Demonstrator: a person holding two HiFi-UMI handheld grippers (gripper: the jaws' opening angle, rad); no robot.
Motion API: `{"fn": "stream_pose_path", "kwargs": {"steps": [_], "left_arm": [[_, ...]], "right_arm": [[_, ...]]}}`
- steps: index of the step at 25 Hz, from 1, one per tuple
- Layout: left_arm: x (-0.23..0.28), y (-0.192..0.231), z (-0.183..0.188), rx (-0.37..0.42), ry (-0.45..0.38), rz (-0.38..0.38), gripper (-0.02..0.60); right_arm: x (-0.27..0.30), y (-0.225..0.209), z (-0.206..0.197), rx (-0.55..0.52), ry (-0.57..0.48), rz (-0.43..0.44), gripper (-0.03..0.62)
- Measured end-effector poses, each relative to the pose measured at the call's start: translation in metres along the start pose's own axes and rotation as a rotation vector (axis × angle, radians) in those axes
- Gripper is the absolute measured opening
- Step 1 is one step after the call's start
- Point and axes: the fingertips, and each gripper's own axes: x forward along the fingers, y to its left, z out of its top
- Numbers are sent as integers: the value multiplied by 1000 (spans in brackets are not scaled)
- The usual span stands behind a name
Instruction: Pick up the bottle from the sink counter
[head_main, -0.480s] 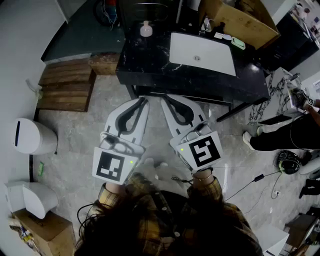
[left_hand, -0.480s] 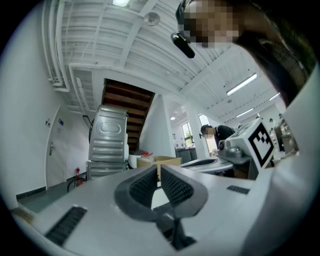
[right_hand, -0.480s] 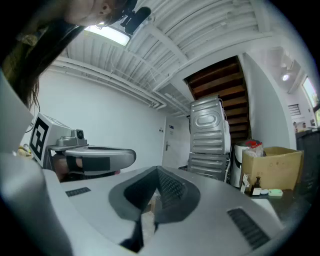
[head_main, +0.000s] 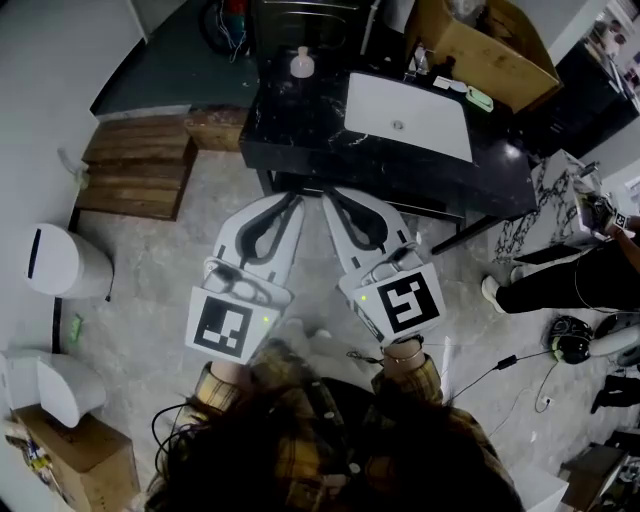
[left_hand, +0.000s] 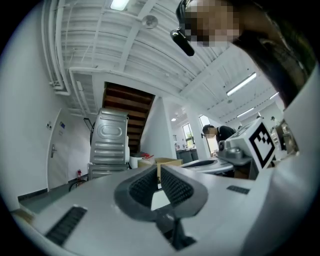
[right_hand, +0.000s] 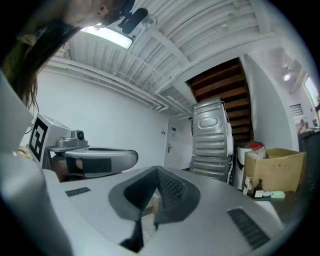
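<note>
Left gripper and right gripper are both hanging closed and empty short of the black surface, the bottle standing at its far-left corner (left of the sink basin), so I am judging it best to open one gripper early, approach level and clasp mid-body.

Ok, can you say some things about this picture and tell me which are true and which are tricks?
1. In the head view the bottle stands on the black counter, to the left of the white basin. True.
2. The left gripper is holding the bottle. False: its jaws are together on nothing, and the bottle stands apart from it at the counter's far edge.
3. The right gripper has its jaws wide open. False: they are together, with nothing between them.
4. A cardboard box sits beyond the basin. True.
</note>
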Motion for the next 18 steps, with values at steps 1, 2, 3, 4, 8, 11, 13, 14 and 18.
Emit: {"fn": "stream_pose_path", "kwargs": {"steps": [1,2,3,4,8,11,13,14,18], "left_arm": [[1,-1,1,1,-1,4,34],[1,-2,1,4,-1,7,34],[2,-4,1,7,-2,11,34],[3,-7,1,9,-1,14,34],[2,-16,-5,8,7,40,34],[0,-18,-9,11,15,55,34],[1,-17,-12,3,16,66,34],[3,-16,-13,-2,17,70,34],[13,-6,-21,-7,26,73,34]], "right_arm": [[-1,-1,0,1,-2,5,17],[-2,-1,1,1,-4,10,17],[-4,-2,0,1,-6,15,17],[-7,-3,0,1,-7,20,17],[-17,-7,-4,3,-13,38,17],[-21,-8,-9,8,-14,48,17],[-19,-8,-15,13,-6,62,17],[-18,-7,-17,14,1,72,17],[-4,-10,-25,14,12,92,17]]}}
